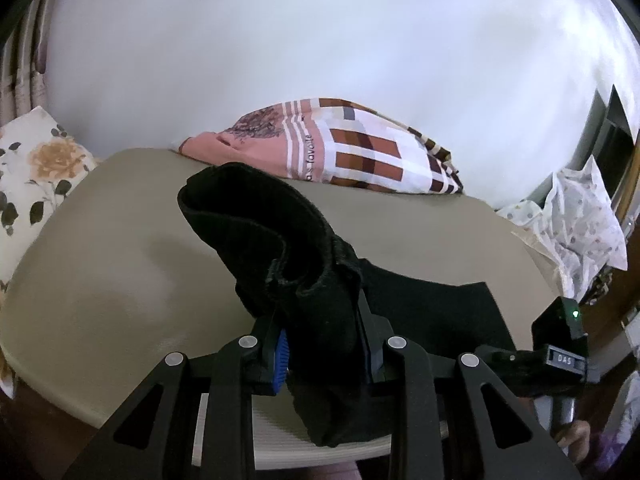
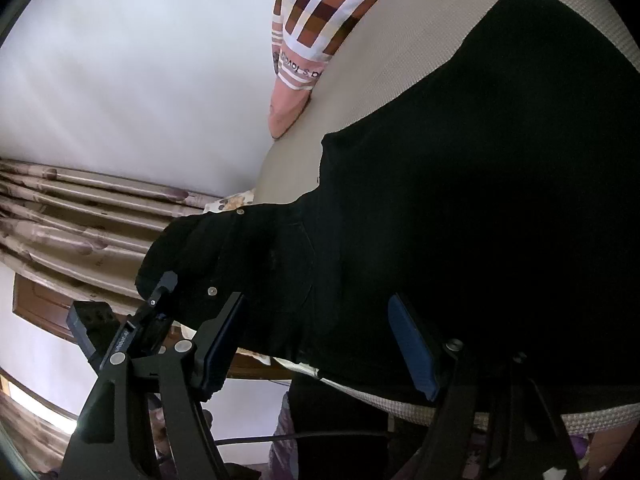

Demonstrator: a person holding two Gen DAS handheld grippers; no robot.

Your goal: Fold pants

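Black knit cloth bunches between the blue ribbed pads of the left gripper [image 1: 324, 356], which is clenched on a thick fold of the pants [image 1: 280, 248], lifted into a curled, tube-like hump above the surface [image 1: 120, 248] (a beige, finely woven covering). The rest of the pants lies flat and matte across that surface, one edge draping over its near rim. The right gripper [image 2: 320, 344] stands released, pads wide apart over the cloth. Beyond lies a checked brown-and-pink pillow [image 1: 360, 148], then a floral cushion [image 1: 36, 160].
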